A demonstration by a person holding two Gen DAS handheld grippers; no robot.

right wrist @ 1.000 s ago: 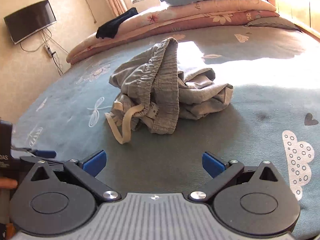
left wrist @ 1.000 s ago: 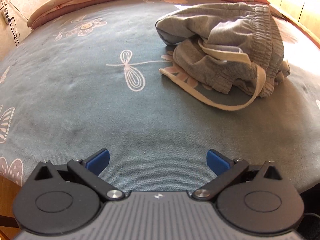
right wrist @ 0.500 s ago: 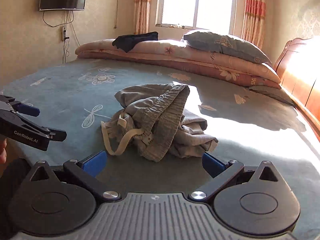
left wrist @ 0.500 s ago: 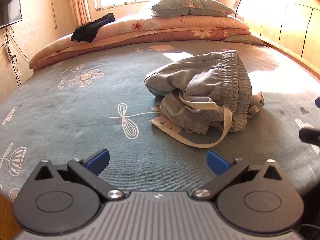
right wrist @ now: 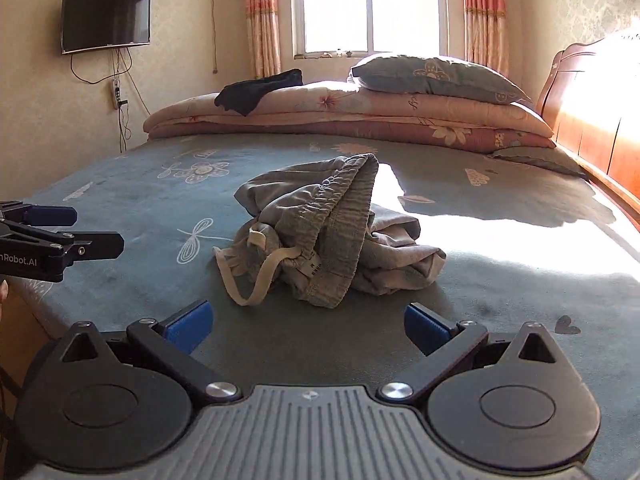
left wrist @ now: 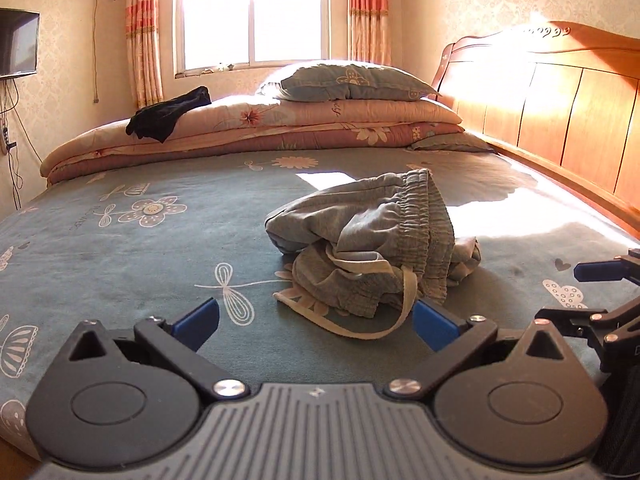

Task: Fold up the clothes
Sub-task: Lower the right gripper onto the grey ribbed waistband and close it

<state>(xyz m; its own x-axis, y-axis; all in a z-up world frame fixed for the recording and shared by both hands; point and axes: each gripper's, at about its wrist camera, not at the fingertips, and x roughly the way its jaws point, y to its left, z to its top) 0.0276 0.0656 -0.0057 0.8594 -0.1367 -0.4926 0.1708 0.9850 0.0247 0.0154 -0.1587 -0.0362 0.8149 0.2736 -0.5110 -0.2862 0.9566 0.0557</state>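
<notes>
1. My left gripper [left wrist: 316, 326] hovers low over the bed [left wrist: 120, 248], jaws spread wide, gripping nothing
2. Just ahead, mid-bed, lie grey shorts [left wrist: 372, 240] in a crumpled heap: soft, light, floppy, I judge. The ribbed elastic waistband [right wrist: 336, 216] offers the firmest hold; a pale drawstring [right wrist: 256, 280] trails loose
3. My right gripper [right wrist: 308, 328] likewise gapes wide, empty

The grey shorts [left wrist: 372, 240] are soft matt cloth, crumpled, with a ribbed elastic waistband and a flat woven drawstring [right wrist: 256, 280]. They lie on a matt, slightly fuzzy teal bedsheet [left wrist: 120, 248]. The headboard [left wrist: 560, 120] is glossy varnished wood; the left gripper [left wrist: 316, 322] has matt black plastic arms, 2 smooth blue pads and shiny metal pivots.
</notes>
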